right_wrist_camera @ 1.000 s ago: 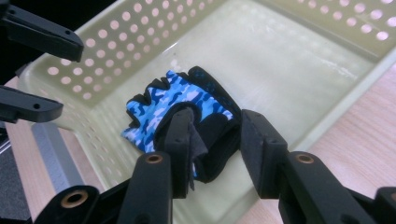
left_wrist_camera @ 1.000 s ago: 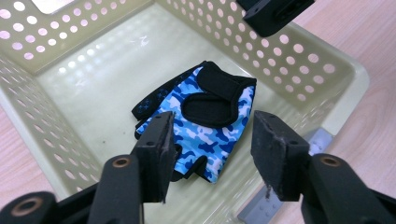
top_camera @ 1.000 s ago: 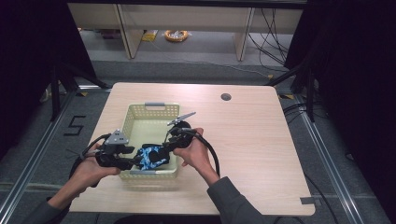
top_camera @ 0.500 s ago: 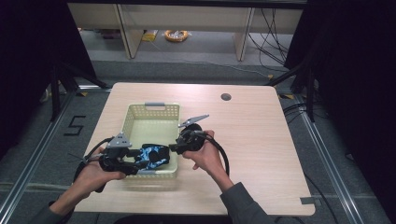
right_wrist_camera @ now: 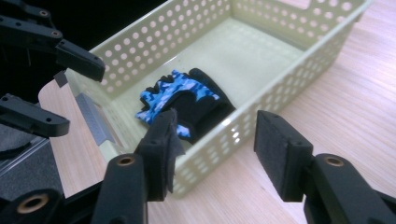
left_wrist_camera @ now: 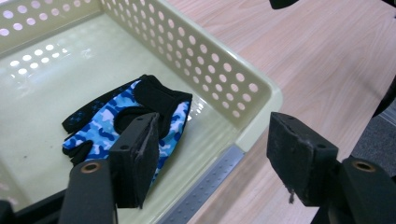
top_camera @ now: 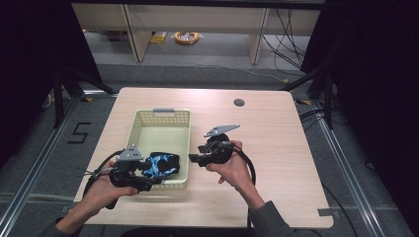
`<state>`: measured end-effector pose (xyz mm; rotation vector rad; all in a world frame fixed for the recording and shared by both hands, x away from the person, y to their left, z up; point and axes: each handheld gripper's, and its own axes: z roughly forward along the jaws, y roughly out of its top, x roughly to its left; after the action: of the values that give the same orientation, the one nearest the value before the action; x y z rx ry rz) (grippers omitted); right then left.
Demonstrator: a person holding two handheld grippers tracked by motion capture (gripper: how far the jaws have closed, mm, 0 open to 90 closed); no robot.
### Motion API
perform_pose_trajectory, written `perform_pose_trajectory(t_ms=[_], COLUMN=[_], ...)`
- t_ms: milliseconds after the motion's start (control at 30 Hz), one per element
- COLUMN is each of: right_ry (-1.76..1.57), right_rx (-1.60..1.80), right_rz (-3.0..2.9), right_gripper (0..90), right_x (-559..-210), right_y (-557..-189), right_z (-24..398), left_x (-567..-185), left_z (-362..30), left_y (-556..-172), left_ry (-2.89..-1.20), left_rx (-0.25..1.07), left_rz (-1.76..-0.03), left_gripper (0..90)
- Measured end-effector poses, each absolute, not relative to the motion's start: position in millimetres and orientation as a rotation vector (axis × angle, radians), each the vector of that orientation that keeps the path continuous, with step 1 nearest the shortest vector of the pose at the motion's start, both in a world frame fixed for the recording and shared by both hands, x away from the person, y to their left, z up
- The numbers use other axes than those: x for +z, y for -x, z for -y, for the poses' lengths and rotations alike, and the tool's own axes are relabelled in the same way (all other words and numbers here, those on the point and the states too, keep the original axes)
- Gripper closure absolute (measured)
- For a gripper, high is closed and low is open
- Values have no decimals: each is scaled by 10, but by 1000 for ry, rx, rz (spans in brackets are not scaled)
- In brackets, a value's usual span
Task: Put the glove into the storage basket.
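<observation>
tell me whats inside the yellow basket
One blue camouflage glove lies on the floor of the basket, at the end nearest the person. The rest of the floor is bare. Whatever the glove covers is hidden.

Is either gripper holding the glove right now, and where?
Neither. Both grippers, left and right, are open and empty; the camo glove lies loose in the basket.

A wooden table (top_camera: 276, 148) has a dark round grommet (top_camera: 239, 102); floor marking "5" (top_camera: 79, 133) lies beside it.

Light wooden table (top_camera: 276, 148) on grey floor (top_camera: 217, 64), dark curtains (top_camera: 375, 59) either side, pale shelving (top_camera: 197, 15) behind.
</observation>
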<state>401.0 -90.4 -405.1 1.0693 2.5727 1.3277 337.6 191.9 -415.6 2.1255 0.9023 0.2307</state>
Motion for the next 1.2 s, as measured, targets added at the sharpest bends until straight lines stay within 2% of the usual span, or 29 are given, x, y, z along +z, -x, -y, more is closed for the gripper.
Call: perform_pose_trajectory(t_ms=[333,800,1000,1200], right_ry=[-1099,-1141,-1125,-1156], right_rx=[1374,1402,1408,1427], right_rz=[-2514,-2439,-2414,-2389], right_gripper=[444,388,369,361], right_x=[-4049,-4186,-4258,-4380], right_y=[-3914,-3594,-3463,-3342], right_z=[1194,1620,1770,1884], left_x=[-4165,-4246,-4307,-4407], left_z=[-1822,-1640,-1546,-1458], left_y=[-3256,-3028,-2903,-2771], left_ry=[-2047,-2040,-2060,-2018], left_rx=[206,164,162,147], left_rz=[-903,-850,-763,-756], left_gripper=[314,292,249,188])
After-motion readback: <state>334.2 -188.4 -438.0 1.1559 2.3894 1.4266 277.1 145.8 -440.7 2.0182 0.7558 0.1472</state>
